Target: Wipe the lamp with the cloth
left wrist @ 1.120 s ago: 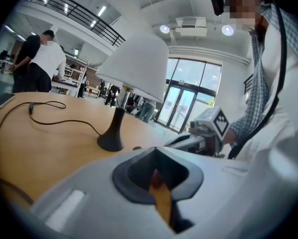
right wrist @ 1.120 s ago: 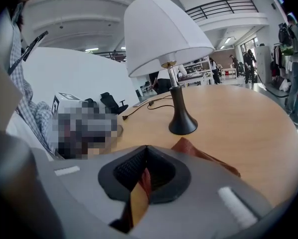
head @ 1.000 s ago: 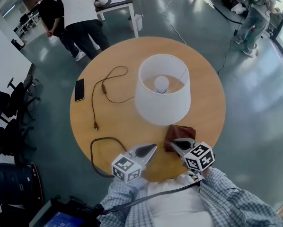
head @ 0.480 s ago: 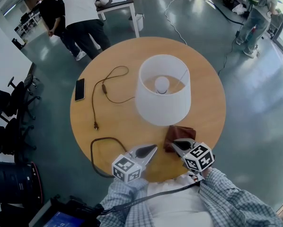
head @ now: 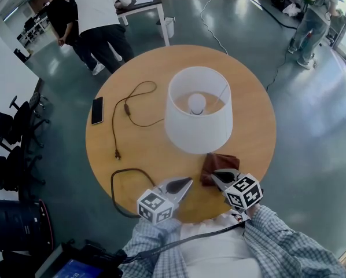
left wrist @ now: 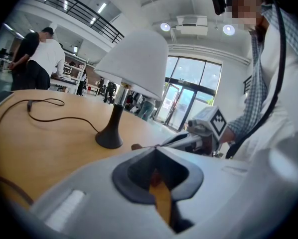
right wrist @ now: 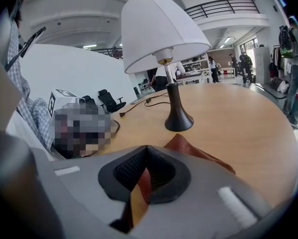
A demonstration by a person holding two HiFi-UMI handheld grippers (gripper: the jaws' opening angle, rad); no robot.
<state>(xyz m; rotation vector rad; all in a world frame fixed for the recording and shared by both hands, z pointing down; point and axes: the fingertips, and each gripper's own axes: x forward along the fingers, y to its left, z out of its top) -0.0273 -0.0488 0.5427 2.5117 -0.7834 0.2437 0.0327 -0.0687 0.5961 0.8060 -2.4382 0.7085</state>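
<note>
Lamp: is set upright a little right of the middle of the round wooden table, with its dark base planted on the top.
Change: none is seen. Against the earlier pictures the lamp, the cloth, the left gripper and the right gripper are found in the same places, and both pairs of jaws are kept closed.
Meaning for the task: no wiping is shown, and the shade is touched by neither cloth nor jaws. Such a standstill is fitted equally by a pause ahead of the cloth being taken up and by a rest after it is laid back down.
Lamp axis: the long axis is held vertical, base down. The shade's open top is turned straight up, so the bulb is seen from above.
Left gripper: is held at the table's near edge and pointed to the far right. Its jaws are closed tip to tip, with nothing between them.
Right gripper: is held just right of the left one and pointed to the far left, jaws closed. Its tips are placed over the cloth's near edge, and no fold is seen pinched.
Cloth: brown and folded, is laid flat on the table between the right gripper and the lamp, near the base but apart from it.
</note>
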